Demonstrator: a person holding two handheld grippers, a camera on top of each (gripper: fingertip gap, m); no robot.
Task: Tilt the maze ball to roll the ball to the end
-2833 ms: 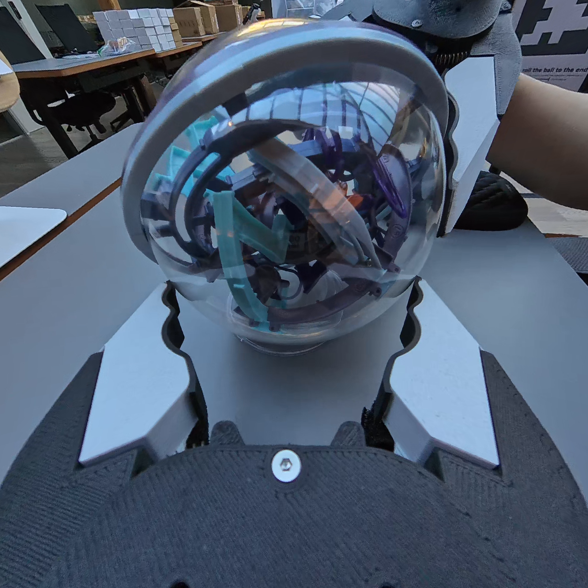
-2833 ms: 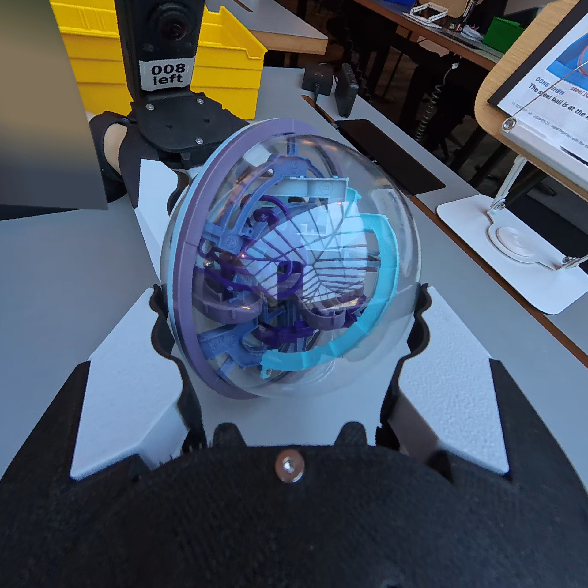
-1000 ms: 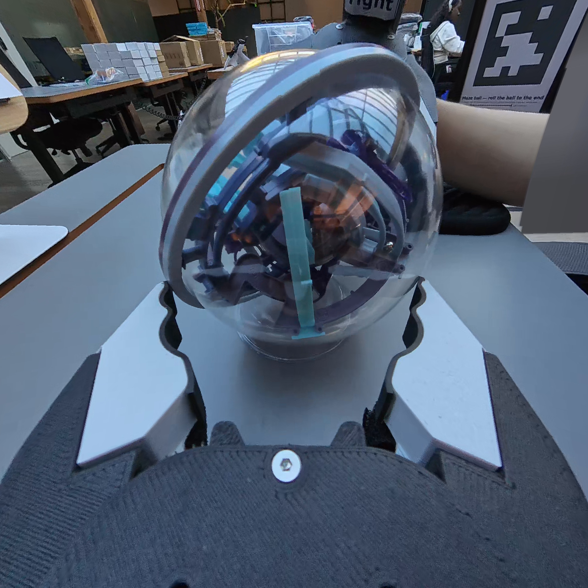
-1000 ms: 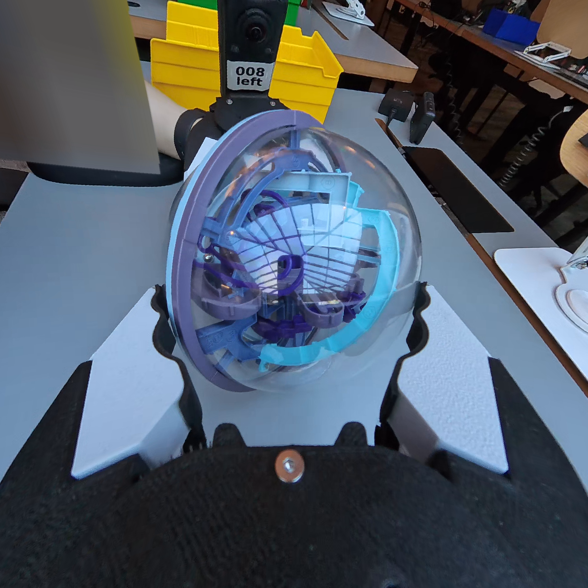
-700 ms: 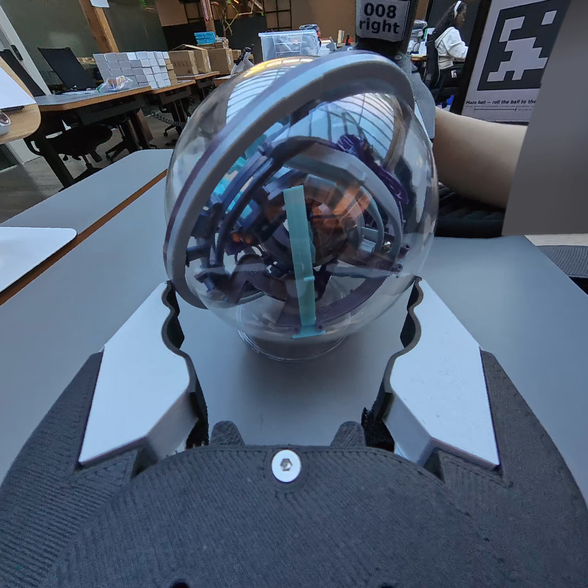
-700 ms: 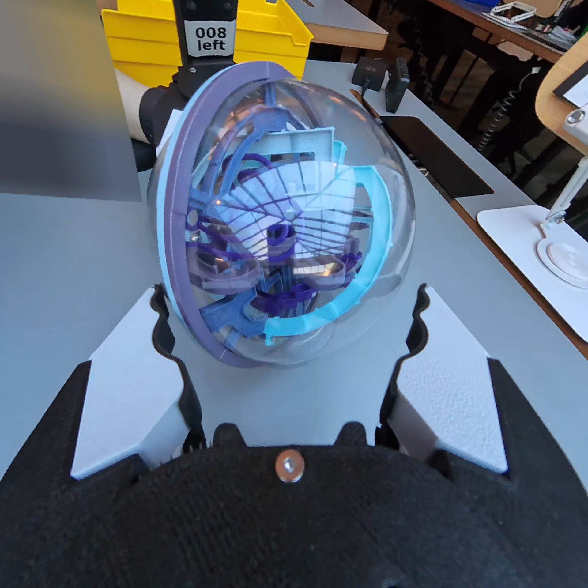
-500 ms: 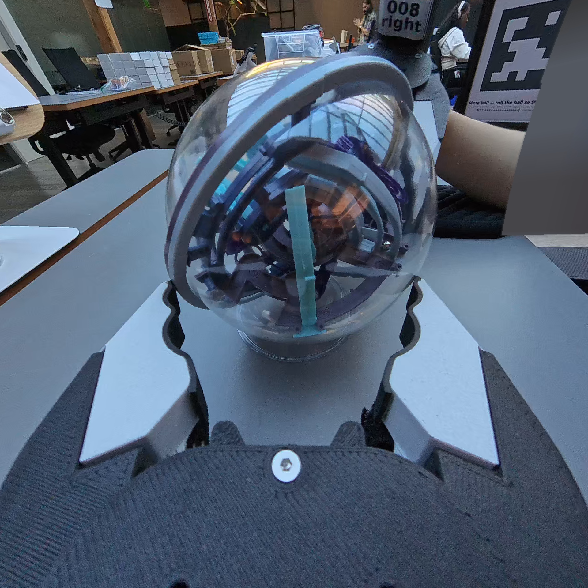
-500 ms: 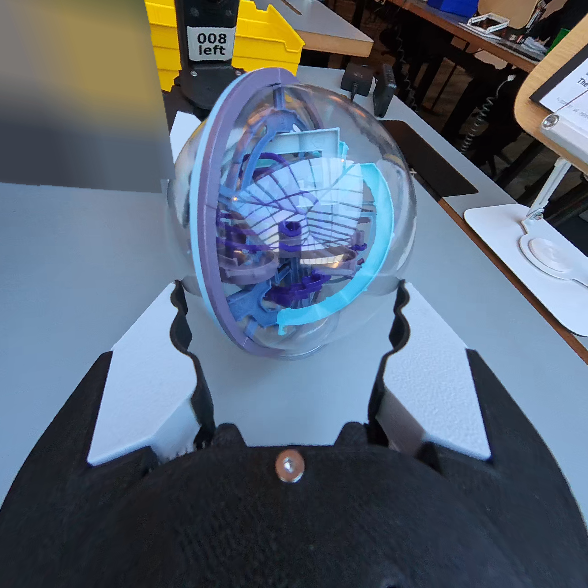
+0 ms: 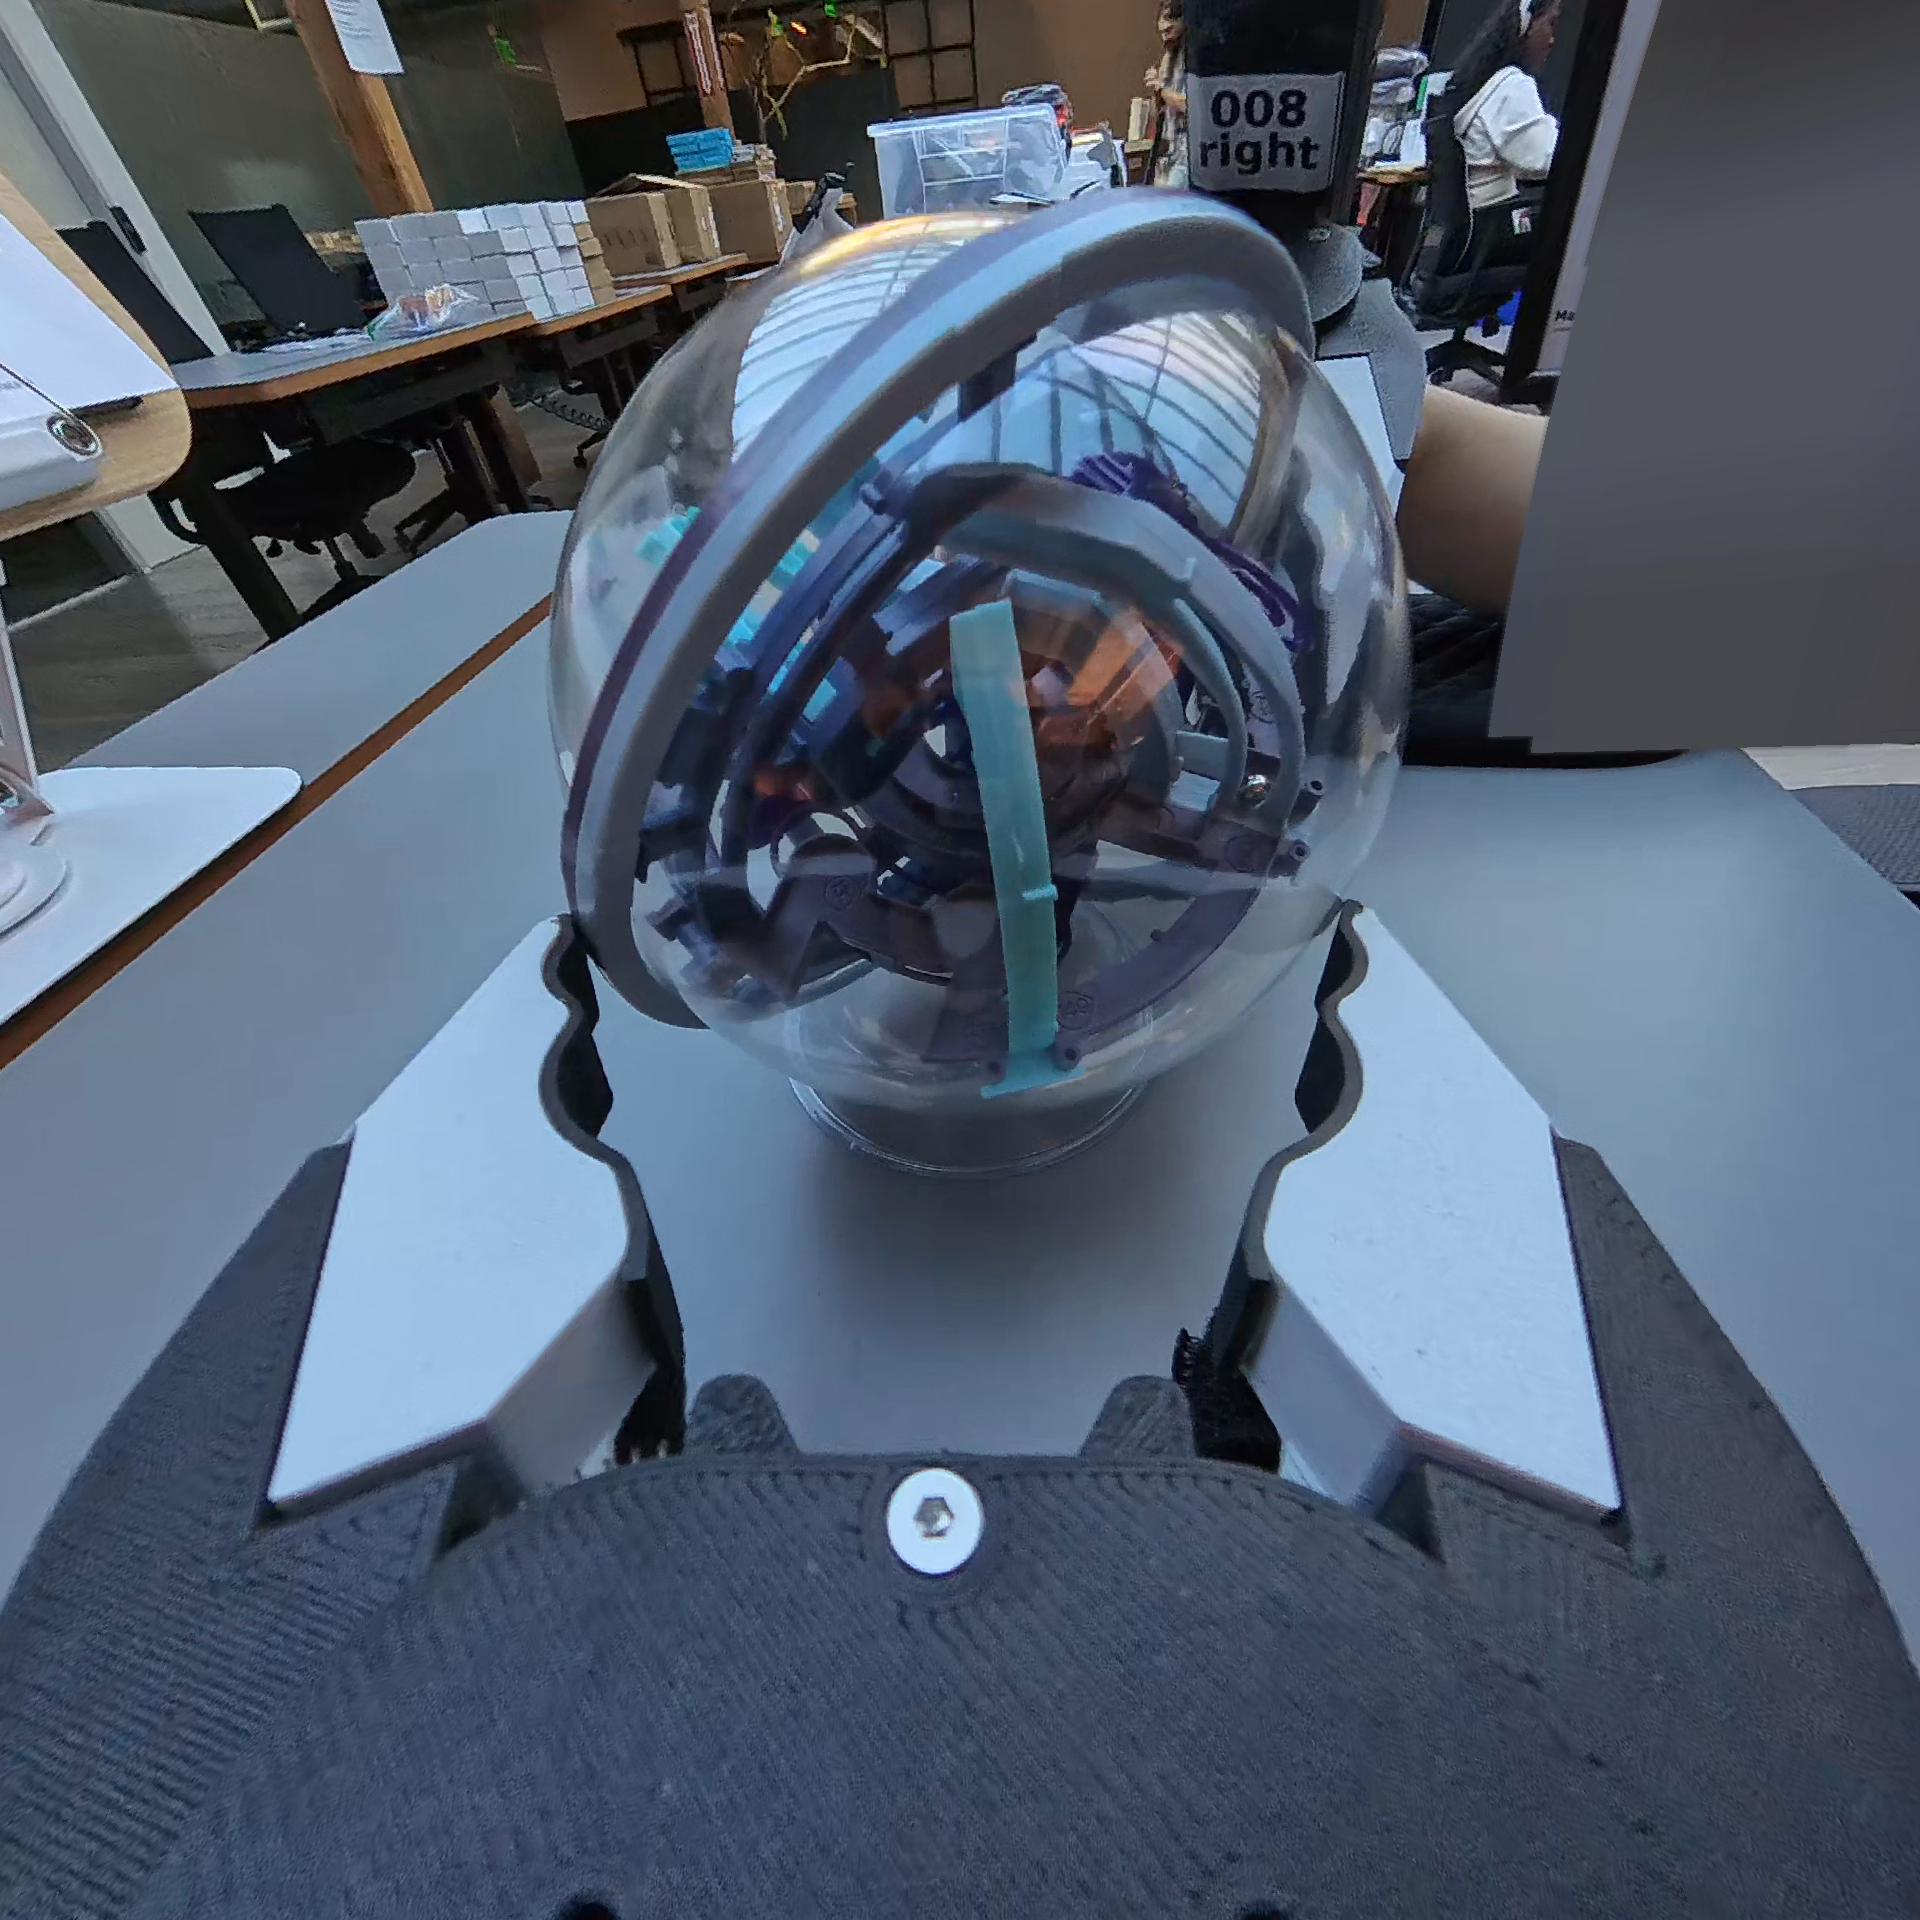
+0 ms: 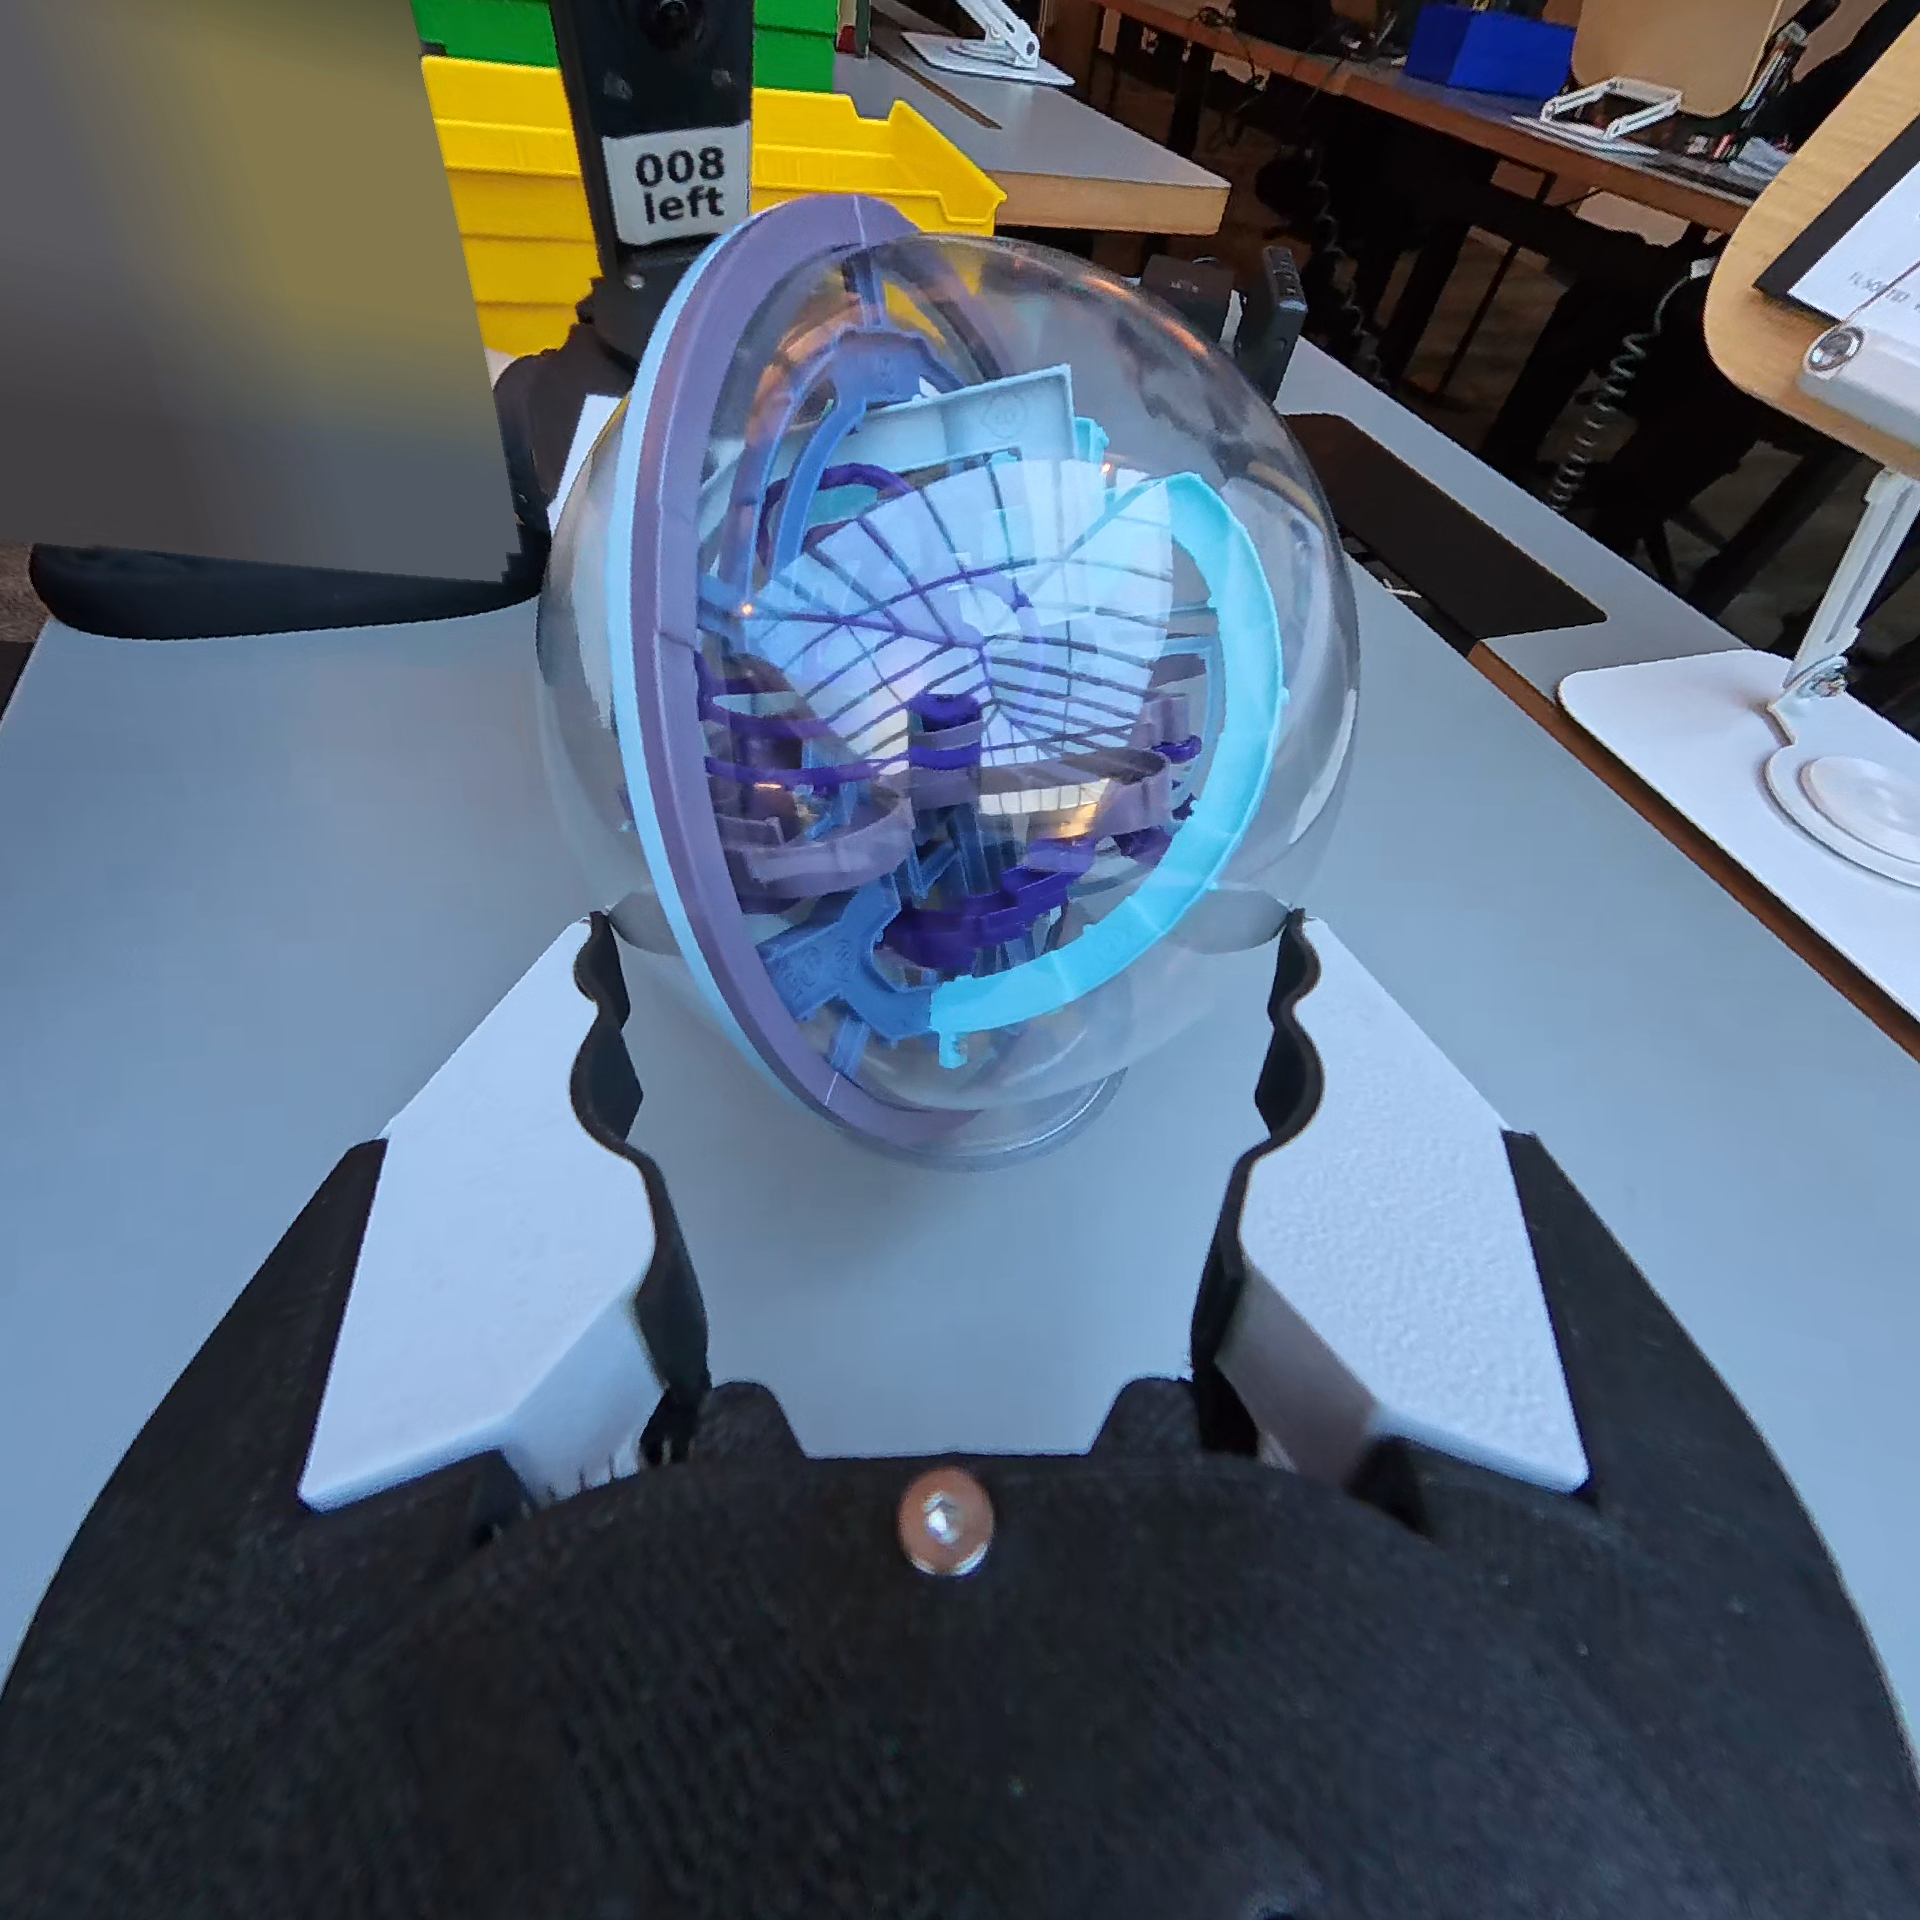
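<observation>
Maze ball [image 9: 982, 665] found seated on a low clear base ring [image 9: 961, 1127], itself on the grey worktop [image 9: 312, 987]. Sphere tilted on that ring: equatorial band [image 10: 675, 665] runs steeply from upper rear to lower front rather than level. Judged reason: tipped off level so that the internal tracks slope and the steel ball [image 9: 1255, 787] can run by gravity. Small bright bead noted on a track at the maze ball's right side in the left wrist view; identity as the steel ball probable, not certain. End point of the maze not identifiable among the tracks.

Left tongs [image 9: 956, 935] spread wide, fingertips at either flank of the maze ball's lower half, very close to the shell. Contact on either side not confirmable. Nothing pinched.

Right tongs [image 10: 940, 920] likewise spread, tips at the lower flanks of the maze ball from the opposite side. Appear to touch or nearly touch the shell; firm hold not established.

Judged purpose of the arrangement: the two tongs facing each other across the maze ball, cradling it from both sides for controlled tipping on the base ring without rolling off.

Yellow bins [image 10: 862, 177] behind the maze ball in the right wrist view; white stand base [image 10: 1714, 769] to its right.
</observation>
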